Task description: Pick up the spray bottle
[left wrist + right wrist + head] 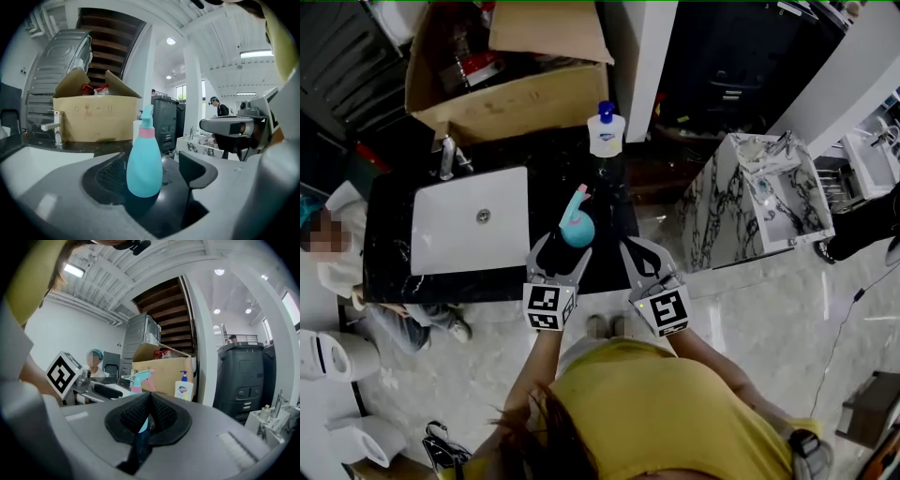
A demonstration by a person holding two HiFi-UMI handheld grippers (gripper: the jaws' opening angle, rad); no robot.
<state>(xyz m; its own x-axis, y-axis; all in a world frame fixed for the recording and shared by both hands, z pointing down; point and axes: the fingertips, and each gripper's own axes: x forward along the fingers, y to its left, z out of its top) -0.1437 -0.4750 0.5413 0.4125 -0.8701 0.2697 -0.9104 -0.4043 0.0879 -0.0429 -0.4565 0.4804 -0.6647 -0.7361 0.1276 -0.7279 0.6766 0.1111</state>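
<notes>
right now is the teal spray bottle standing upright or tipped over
Upright: in the left gripper view the spray bottle stands on its base on the black counter, nozzle on top.

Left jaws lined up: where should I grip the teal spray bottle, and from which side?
Take the spray bottle by its rounded lower body, left gripper level from the near edge of the counter: it stands upright, its pink neck narrow.
</notes>
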